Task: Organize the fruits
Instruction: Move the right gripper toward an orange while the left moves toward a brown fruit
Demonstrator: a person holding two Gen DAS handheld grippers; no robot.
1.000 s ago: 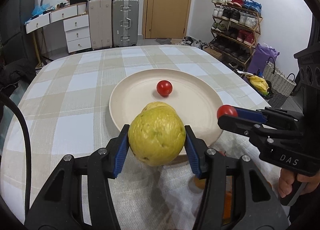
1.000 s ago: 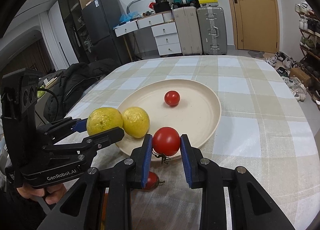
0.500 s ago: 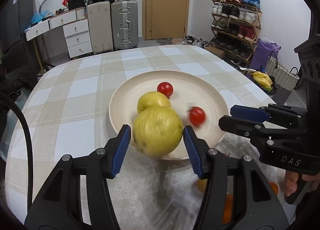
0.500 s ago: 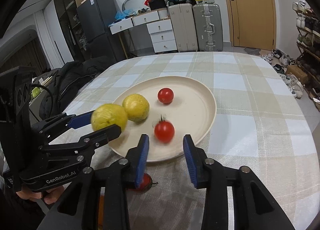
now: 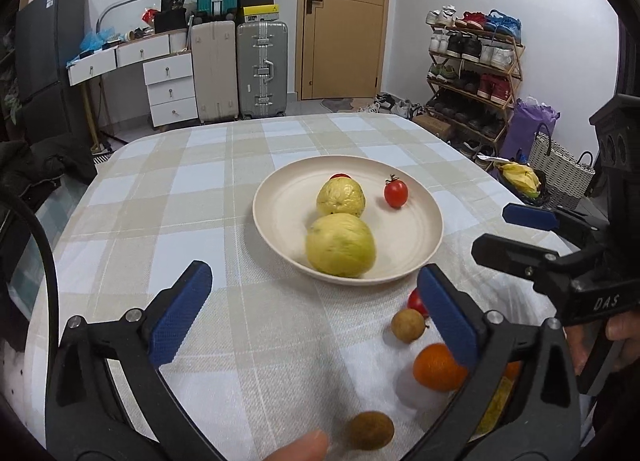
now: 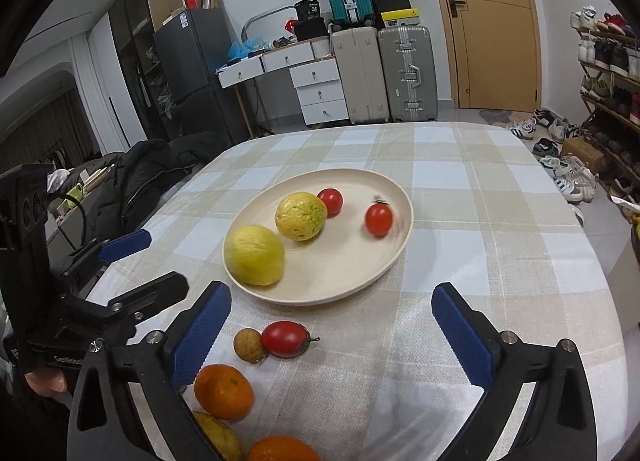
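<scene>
Left wrist view: a fingertip (image 5: 298, 449) shows at the bottom edge beside a brown round fruit (image 5: 370, 429); neither appears from the other camera.
Right wrist view: the far tomato (image 6: 331, 201) shows whole behind the far guava (image 6: 301, 215); from the left wrist only a red sliver of it clears that guava.
Plate (image 5: 276, 237): cream, round, mid-table on the checked tablecloth (image 5: 168, 237).
On plate: near guava (image 5: 341, 244) by the near rim, far guava just behind it, and a stemmed tomato (image 5: 396, 192) apart to the right, blurred in the right wrist view.
Pointing: the near guava's longer side lies roughly across the frame; the stemmed tomato's stalk points up and away.
On cloth: a loose tomato (image 6: 285, 339) touching a small brown fruit (image 6: 249, 345), an orange (image 6: 224, 391) nearer the cameras.
Left gripper (image 5: 312, 319): jaws opening, spread wide, nothing between the pads.
Right gripper (image 6: 332, 337): jaws opening, spread wide, holding nothing.
</scene>
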